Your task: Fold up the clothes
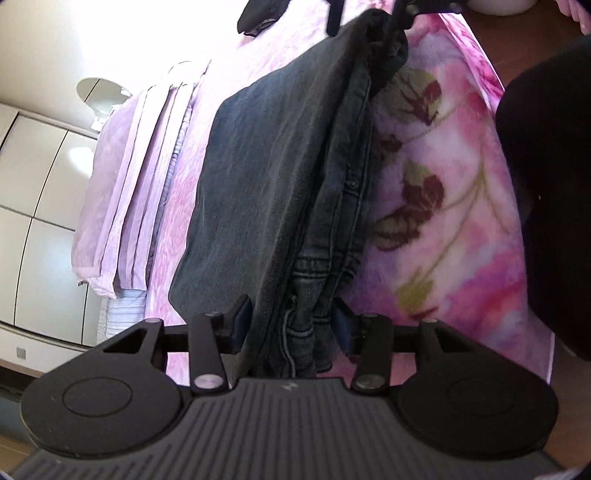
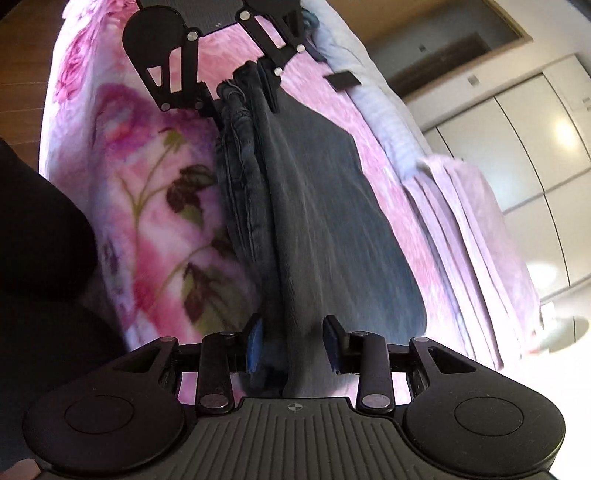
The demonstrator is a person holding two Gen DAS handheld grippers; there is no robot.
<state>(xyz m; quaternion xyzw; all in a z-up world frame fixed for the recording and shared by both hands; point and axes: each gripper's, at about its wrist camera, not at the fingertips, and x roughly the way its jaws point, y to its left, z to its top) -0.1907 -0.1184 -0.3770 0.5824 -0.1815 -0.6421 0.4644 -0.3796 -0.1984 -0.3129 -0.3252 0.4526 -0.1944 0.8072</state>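
Dark grey jeans [image 1: 277, 166], folded lengthwise into a long strip, stretch between my two grippers over the pink bed. My left gripper [image 1: 291, 325] has the bunched waistband end between its blue pads, and the cloth fills the gap. The right wrist view shows that same left gripper [image 2: 245, 92] at the top, clamped around the bundle. My right gripper [image 2: 293, 345] grips the other end of the jeans [image 2: 314, 221], the fold pressed against its left pad. In the left wrist view my right gripper [image 1: 369, 18] sits at the far end, partly cut off by the frame edge.
A floral pink blanket [image 1: 443, 184] covers the bed beside the jeans. Folded lilac linen [image 1: 122, 184] lies along the bed's other side. A dark garment [image 1: 258, 14] lies further up the bed. A person's dark clothing [image 1: 546, 184] stands close at the bed's edge. White wardrobe doors [image 2: 535, 147] stand beyond the bed.
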